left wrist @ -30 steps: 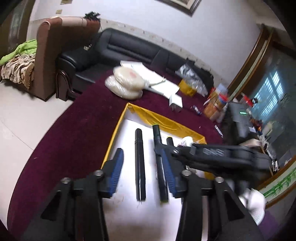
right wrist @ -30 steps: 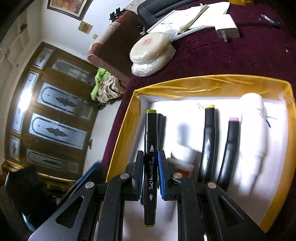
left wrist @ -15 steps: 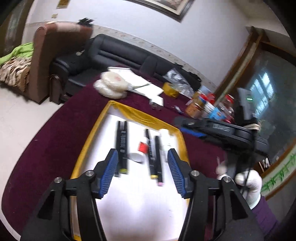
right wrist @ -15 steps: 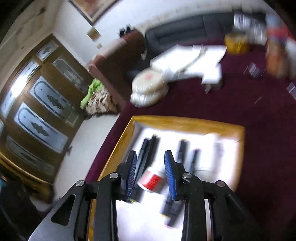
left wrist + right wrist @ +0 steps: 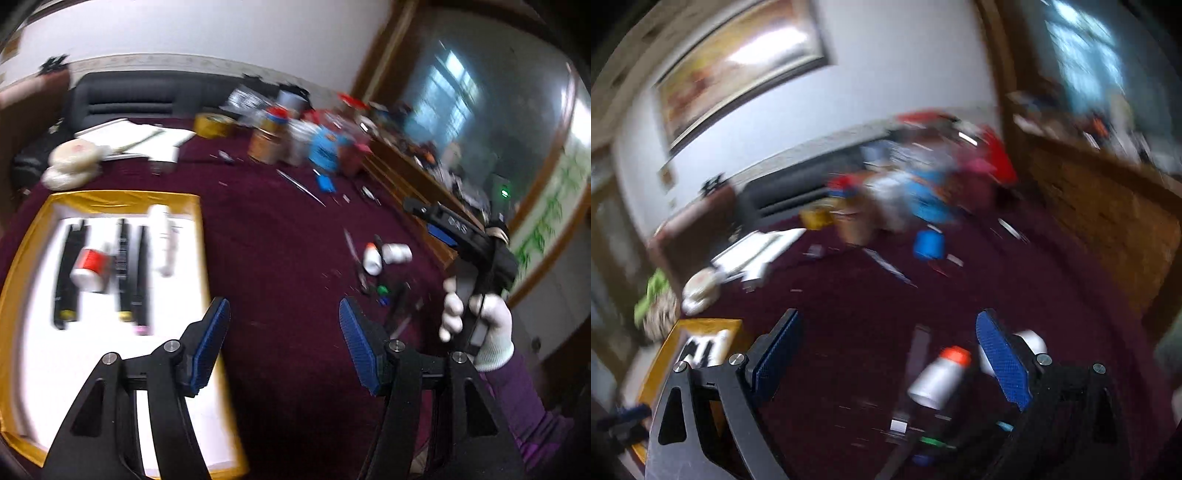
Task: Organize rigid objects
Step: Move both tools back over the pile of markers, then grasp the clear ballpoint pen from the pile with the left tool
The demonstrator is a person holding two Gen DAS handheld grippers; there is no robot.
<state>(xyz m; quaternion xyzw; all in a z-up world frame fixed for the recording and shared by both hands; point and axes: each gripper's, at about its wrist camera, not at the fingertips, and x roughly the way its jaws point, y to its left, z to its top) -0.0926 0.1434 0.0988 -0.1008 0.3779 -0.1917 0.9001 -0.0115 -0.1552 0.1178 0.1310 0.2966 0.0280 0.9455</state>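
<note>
A gold-rimmed white tray (image 5: 201,236) lies on the maroon table, holding several black markers (image 5: 68,273), a small red-labelled bottle (image 5: 90,267) and a white tube (image 5: 160,240). My left gripper (image 5: 284,343) is open and empty, over the tray's right edge. My right gripper (image 5: 886,354) is open and empty above a small white bottle with an orange cap (image 5: 940,374); the same bottle (image 5: 372,256) lies beside a white cap (image 5: 397,253) and loose markers (image 5: 399,295). The right gripper also shows in the left wrist view (image 5: 436,221), held in a white-gloved hand.
Jars, tins and a blue box (image 5: 325,147) crowd the table's far side. Papers (image 5: 140,136) and round white packs (image 5: 74,164) lie at the far left. A black sofa (image 5: 125,99) stands behind. A blue object (image 5: 929,245) lies mid-table.
Both grippers have lifted and swung right, away from the tray. The right gripper let go of the black marker into the tray and now hovers open over the loose bottle.
</note>
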